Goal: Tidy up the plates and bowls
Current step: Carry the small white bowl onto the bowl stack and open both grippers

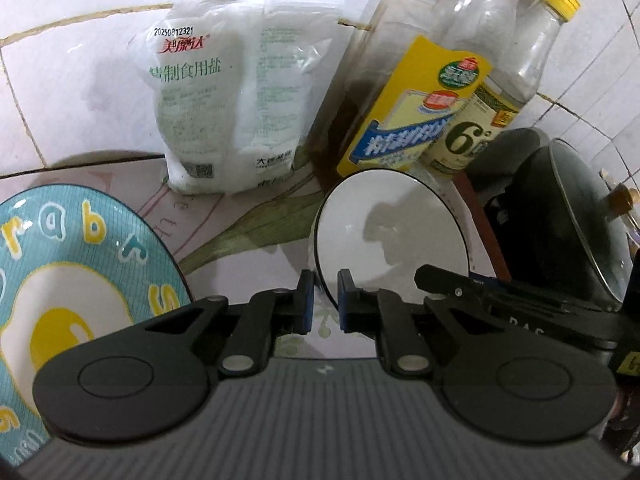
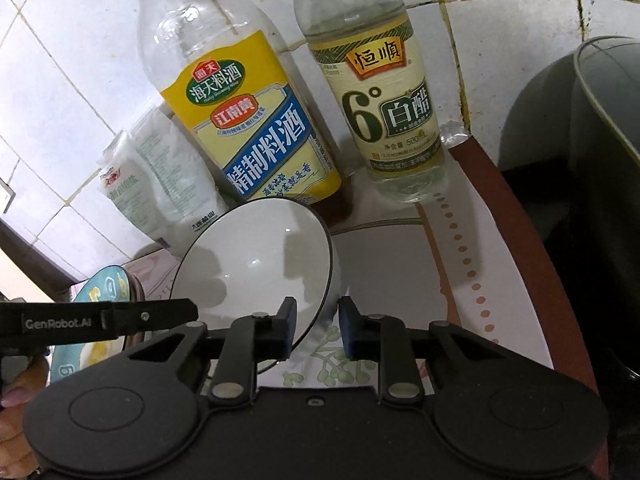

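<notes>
I have the white bowl [image 1: 390, 236] between my two grippers, on the tablecloth in front of the bottles [image 2: 248, 104] and salt bag [image 1: 232, 108]; the egg plate [image 1: 76, 280] sits to its left. My left gripper [image 1: 323, 300] is spread, its pads straddling the bowl's near-left rim without pinching. My right gripper [image 2: 316, 328] is also spread, its left pad overlapping the bowl's near-right rim. I judge the bowl glazed ceramic: stiff, slick, chippable, moderately heavy. I'd pinch the rim squarely and lift slowly.
</notes>
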